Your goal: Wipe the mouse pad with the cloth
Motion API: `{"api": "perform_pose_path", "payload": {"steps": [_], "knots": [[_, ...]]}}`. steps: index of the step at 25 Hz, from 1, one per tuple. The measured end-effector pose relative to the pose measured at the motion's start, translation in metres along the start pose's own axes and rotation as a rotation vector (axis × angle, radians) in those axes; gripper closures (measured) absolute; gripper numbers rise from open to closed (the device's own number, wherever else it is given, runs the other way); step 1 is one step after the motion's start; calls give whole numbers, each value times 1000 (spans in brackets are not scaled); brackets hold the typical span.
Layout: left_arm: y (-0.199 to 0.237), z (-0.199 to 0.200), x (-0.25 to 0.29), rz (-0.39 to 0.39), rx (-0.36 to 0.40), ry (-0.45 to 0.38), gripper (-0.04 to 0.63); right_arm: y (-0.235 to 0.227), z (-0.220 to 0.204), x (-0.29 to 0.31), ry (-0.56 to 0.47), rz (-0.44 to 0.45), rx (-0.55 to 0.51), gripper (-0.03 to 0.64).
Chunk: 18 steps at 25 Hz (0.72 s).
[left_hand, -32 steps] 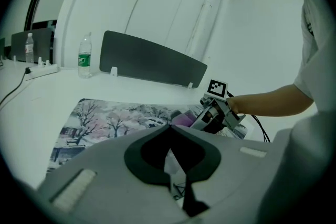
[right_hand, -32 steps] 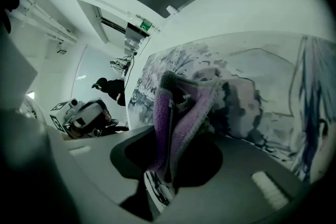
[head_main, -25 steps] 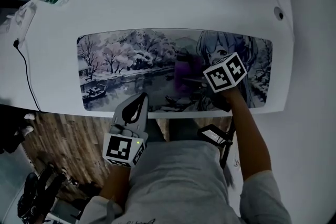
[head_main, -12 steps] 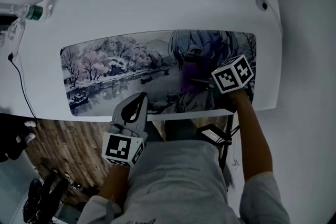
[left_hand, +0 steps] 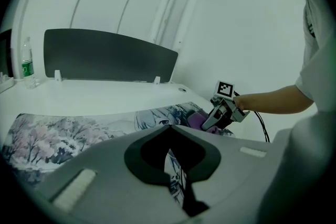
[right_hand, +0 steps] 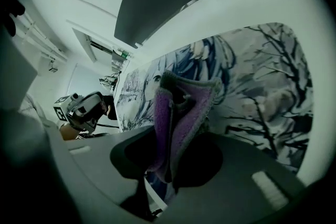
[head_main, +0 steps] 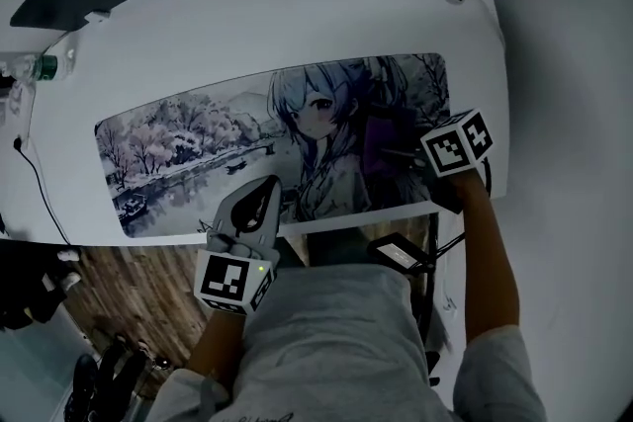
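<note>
the right tool (head_main: 404, 156) was clamped on the purple cloth (right_hand: 178, 113), against the mouse pad (head_main: 198, 143); the left tool (head_main: 265, 189) hung closed and empty.

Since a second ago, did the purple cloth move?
Yes. The cloth slid right along the mouse pad, passing the printed face toward the pad's right end.

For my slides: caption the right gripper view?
Right gripper holding a folded purple cloth over the illustrated fabric mouse pad on a white desk.
</note>
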<state>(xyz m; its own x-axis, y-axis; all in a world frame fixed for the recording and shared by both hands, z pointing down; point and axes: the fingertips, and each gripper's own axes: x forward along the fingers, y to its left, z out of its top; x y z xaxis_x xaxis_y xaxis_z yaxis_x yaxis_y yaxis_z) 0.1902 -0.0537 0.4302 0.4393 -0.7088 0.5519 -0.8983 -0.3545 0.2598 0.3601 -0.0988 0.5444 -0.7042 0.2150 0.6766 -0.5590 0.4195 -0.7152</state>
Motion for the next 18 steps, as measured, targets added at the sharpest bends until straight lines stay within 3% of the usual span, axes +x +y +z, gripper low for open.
{"api": "perform_pose_path", "payload": {"steps": [10, 18], "knots": [[-26, 7, 21, -33, 25, 24, 580, -54, -22, -61, -3, -48, 47, 513], [-28, 4, 18, -32, 22, 39, 580, -64, -28, -85, -21, -65, 76, 514]]}}
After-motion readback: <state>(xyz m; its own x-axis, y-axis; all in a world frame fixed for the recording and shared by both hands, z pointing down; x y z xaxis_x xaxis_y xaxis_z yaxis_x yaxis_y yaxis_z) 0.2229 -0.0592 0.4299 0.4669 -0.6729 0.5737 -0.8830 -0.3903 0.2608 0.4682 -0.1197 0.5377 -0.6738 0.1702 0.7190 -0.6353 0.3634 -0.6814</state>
